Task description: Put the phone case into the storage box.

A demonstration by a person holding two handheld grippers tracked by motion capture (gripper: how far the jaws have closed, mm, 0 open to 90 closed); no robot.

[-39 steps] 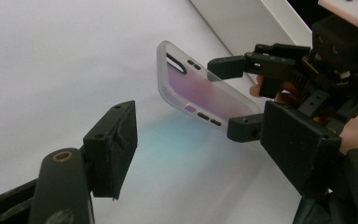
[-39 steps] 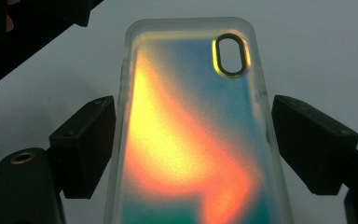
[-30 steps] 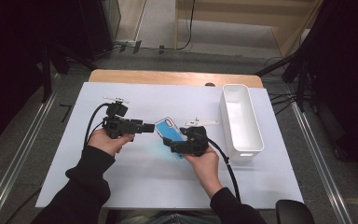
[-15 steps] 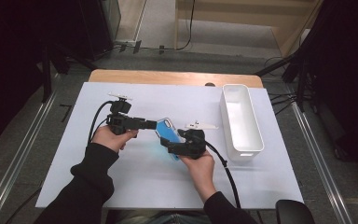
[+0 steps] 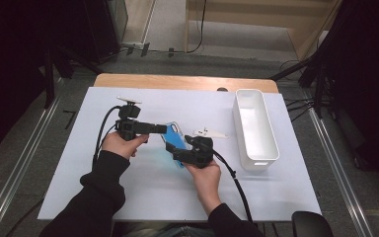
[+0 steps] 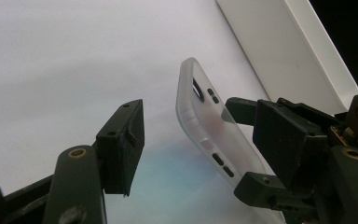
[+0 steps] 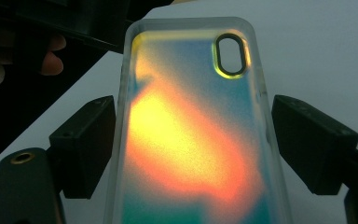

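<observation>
A translucent phone case [image 5: 173,138] with a blue, yellow and orange sheen [image 7: 191,140] is held tilted above the white table sheet. My right gripper [image 5: 177,154] is shut on its two long edges, one black pad on each side [image 7: 84,149]. In the right gripper view its camera cutout [image 7: 230,53] is at the far end. My left gripper [image 5: 161,129] comes in from the left and stands open around the case's far end [image 6: 200,121]. One of its pads [image 6: 123,144] is clear of the case's front, the other [image 6: 284,144] is behind its back.
A long white tray [image 5: 269,143] stands empty at the right of the table, its wall [image 6: 279,51] beyond the case in the left gripper view. The white sheet [image 5: 143,197] covers the table, with a wooden strip [image 5: 177,81] along the far edge.
My left gripper has reached right until its jaws straddle the end of the case. My right gripper has shifted slightly left with the case.
</observation>
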